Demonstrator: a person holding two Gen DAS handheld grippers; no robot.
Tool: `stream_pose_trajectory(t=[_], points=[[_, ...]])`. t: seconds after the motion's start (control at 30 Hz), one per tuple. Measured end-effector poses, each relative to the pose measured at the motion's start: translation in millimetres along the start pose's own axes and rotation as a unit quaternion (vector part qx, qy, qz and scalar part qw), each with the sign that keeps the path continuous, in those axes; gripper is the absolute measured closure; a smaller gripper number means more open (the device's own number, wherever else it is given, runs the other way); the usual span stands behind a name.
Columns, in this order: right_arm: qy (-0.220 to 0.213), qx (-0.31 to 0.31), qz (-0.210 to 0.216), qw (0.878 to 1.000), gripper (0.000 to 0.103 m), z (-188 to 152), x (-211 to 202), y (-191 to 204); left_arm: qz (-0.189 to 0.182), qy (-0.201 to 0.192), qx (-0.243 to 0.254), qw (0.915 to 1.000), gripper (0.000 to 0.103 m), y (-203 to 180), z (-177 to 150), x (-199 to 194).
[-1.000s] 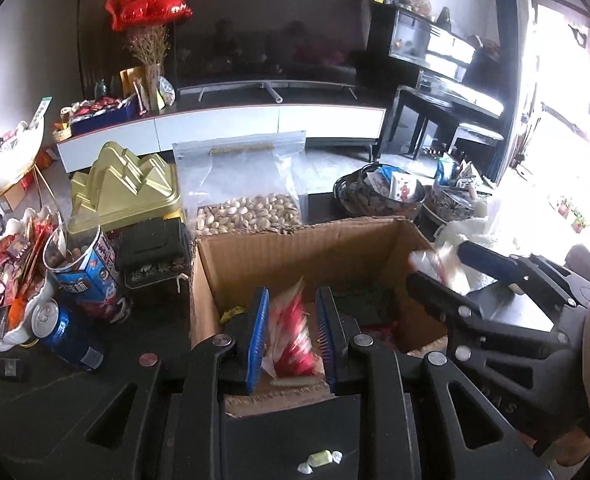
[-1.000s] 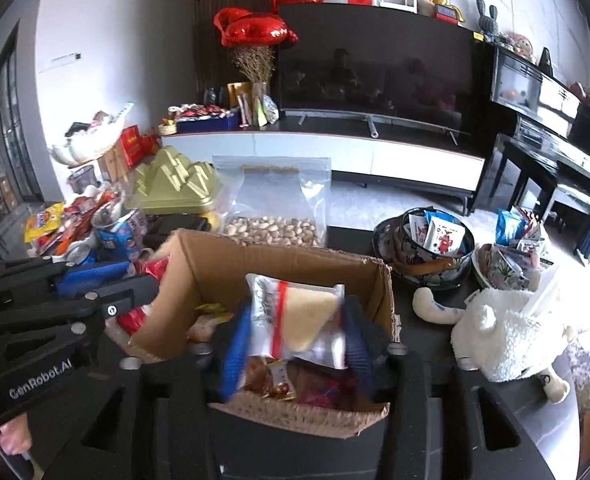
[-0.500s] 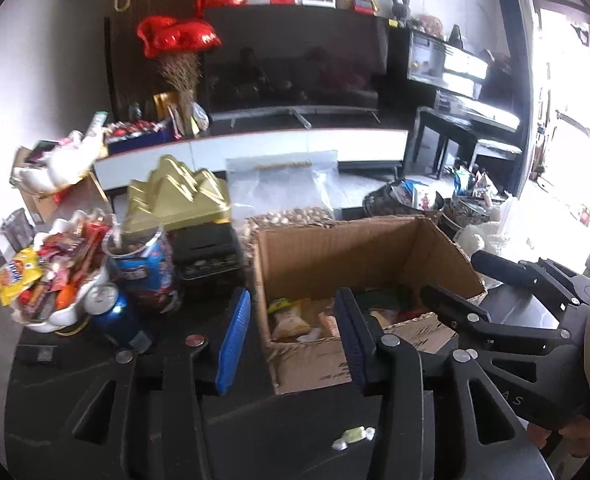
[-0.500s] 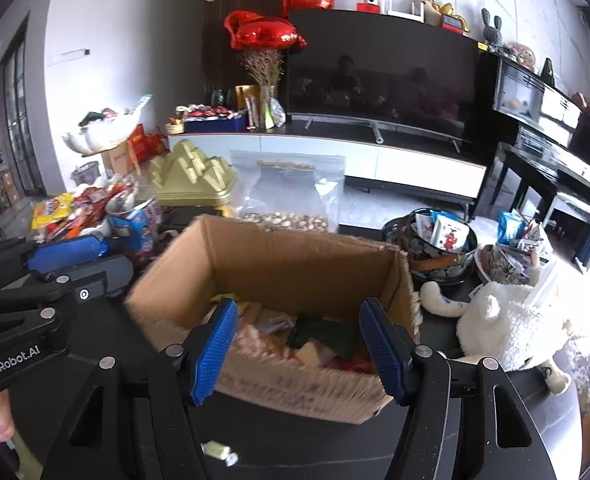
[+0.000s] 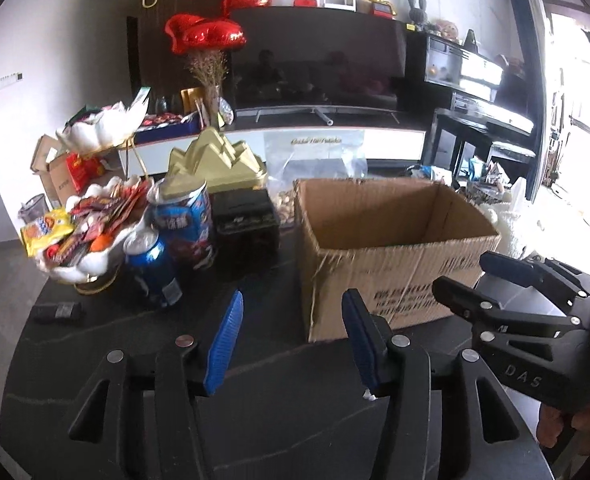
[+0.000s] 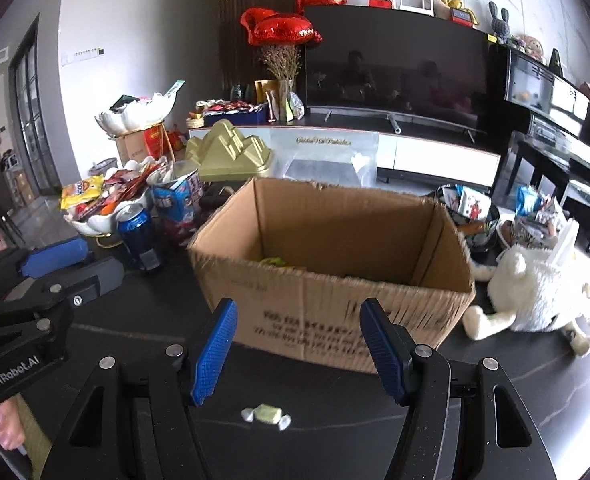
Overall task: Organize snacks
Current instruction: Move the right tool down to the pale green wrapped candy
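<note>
Cardboard box (image 6: 335, 280) walls hide most of its contents; only a yellowish scrap shows. Print on its front is motion-blurred, unreadable. Candy (image 5: 369, 395) mostly hidden behind left gripper's finger.

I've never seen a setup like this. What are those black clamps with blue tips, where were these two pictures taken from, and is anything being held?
Those are hand-held grippers; a person squeezes one in each hand, with no robot arm. Each carries a wide-angle camera looking along its jaws, so one picture comes from the left gripper and one from the right gripper. Each also catches the other at its edge.

On the dark table stands an open cardboard box with some snacks inside. Beside it are a blue can, a white dish piled with snacks and a white plush toy. A small wrapped candy lies loose before the box.

Nothing is held: the right jaws stand open and empty, and the left jaws are opening with nothing between them.
</note>
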State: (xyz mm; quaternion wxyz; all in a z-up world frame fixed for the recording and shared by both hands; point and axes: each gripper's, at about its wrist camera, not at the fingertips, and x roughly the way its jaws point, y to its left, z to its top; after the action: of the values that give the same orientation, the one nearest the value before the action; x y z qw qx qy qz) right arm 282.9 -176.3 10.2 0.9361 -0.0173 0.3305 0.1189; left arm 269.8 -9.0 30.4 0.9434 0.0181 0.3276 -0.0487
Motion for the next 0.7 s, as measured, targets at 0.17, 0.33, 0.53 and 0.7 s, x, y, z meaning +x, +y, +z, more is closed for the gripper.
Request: stream_pose_trajectory(t=[0.17,0.33,0.53,0.7], points=[[0.012,0.010,0.003,1.000,0.038,-17.0,5.5,4.8,0.010,0.008,-0.010,0.9999,0.050,5.9,-21.9,8.0],[0.033,0.021,0.009,0.999,0.038,-33.4,17.5,7.9,-0.001,0.030,-0.019,0.9994,0.050,7.9,-39.7,23.5],[0.057,0.023,0.012,0.998,0.038,-50.6,32.2,9.3,-0.001,0.044,-0.012,0.9989,0.050,7.3,-53.7,37.9],[0.079,0.019,0.013,0.997,0.038,-65.2,46.6,13.4,-0.003,0.063,-0.007,0.9980,0.050,5.3,-62.0,49.6]])
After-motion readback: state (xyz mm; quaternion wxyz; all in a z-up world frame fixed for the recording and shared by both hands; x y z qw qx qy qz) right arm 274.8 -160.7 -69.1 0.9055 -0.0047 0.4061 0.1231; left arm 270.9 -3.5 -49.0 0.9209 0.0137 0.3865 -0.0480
